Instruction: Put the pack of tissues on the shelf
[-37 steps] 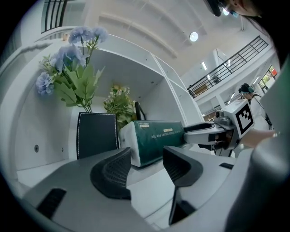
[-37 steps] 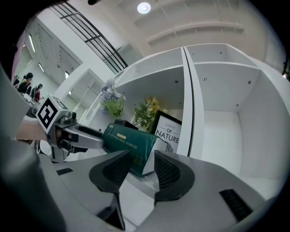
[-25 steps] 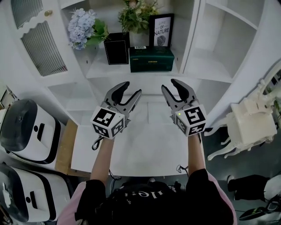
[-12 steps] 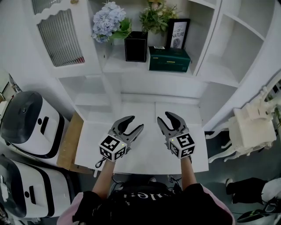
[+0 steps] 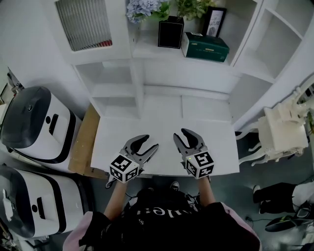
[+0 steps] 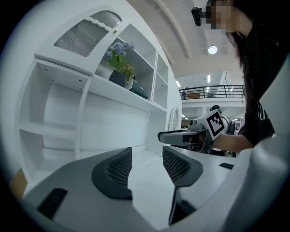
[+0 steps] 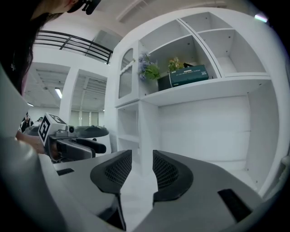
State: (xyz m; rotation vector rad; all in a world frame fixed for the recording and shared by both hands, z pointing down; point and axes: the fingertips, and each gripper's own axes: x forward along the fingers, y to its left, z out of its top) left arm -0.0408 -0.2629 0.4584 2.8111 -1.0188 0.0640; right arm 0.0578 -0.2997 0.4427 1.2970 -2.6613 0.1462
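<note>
1. Against a white shelf unit (image 5: 147, 51) stands one white rectangular table (image 5: 162, 122). Two white-and-black domed machines (image 5: 34, 130) sit on the floor at left.
2. One dark green pack of tissues (image 5: 205, 46) lies on the far upper shelf, just right of one black box (image 5: 171, 32).
3. Over the near table edge, the left gripper (image 5: 151, 142) holds its fingers wide and empty. The right gripper (image 5: 179, 135) has narrower fingers that have just been closing, with nothing between them.

Shelf (image 5: 196, 73) white throughout. Pack of tissues (image 5: 205, 46) dark green. Box (image 5: 170, 32) black. Flowers (image 5: 142, 7) pale blue with green leaves. Table (image 5: 162, 122) plain white. Appliance (image 5: 34, 132) white with black panels. Side board (image 5: 84, 144) tan wood
</note>
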